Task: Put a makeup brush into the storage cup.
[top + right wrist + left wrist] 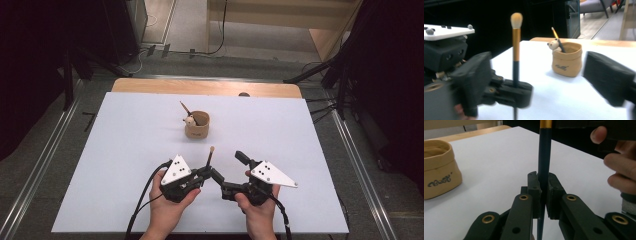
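Observation:
A make-up brush (209,156) with a dark handle, gold ferrule and pale bristles stands upright near the table's front. My left gripper (205,172) is shut on its lower handle; in the left gripper view the two pads of my left gripper (543,192) press the brush handle (544,157) from both sides. My right gripper (231,169) is just right of it, jaws wide open with nothing between them. In the right gripper view the brush (516,45) rises from the left gripper (510,91), between my right gripper's (541,80) spread jaws but farther off.
A tan fabric cup (197,125) sits mid-table behind the brush, holding a pen with a small bear figure (554,45). The cup (439,170) is at the left in the left gripper view. A white sheet (125,150) covers the table.

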Demonstrator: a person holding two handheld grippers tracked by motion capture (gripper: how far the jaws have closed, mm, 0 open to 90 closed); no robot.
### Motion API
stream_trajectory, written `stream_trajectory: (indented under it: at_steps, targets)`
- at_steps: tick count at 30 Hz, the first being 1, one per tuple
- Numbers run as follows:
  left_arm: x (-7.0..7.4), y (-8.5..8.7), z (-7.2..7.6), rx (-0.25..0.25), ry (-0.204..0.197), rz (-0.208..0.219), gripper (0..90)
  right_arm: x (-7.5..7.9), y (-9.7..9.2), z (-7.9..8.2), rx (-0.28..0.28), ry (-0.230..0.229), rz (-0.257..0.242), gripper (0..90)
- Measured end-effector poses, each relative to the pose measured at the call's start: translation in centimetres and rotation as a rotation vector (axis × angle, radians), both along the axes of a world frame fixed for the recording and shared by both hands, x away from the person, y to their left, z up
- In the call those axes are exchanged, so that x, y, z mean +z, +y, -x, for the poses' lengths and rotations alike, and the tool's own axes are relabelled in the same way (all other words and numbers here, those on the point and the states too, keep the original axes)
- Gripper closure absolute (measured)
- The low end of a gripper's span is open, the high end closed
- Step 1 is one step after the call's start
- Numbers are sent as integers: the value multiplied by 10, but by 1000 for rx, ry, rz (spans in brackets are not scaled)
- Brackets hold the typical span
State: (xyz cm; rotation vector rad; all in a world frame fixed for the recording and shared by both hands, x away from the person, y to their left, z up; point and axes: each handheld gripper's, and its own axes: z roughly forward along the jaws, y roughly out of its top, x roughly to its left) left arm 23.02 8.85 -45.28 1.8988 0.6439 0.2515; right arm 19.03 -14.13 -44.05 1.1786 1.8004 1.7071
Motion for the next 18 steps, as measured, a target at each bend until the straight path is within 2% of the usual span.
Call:
stream_trajectory:
  at_steps: [1, 4, 8, 10, 12, 15, 18]
  targets:
    - [1, 2, -1, 7, -4, 2, 845, 1, -3, 1, 6, -13, 15, 0]
    - [2, 8, -4, 27, -3, 12, 846, 3, -9, 2, -31, -40, 56, 0]
    - [4, 15, -9, 46, -15, 17, 846, 1, -18, 2, -55, -44, 83, 0]
    - [6, 18, -11, 54, -19, 19, 846, 0, -23, 2, -69, -43, 115, 0]
    - [7, 20, -13, 66, -20, 31, 846, -4, -29, 3, -85, -50, 142, 0]
    - [10, 24, -17, 74, -25, 42, 846, -11, -40, 6, -87, -52, 143, 0]
    - [11, 26, -19, 84, -28, 46, 846, -19, -51, 10, -110, -55, 176, 0]
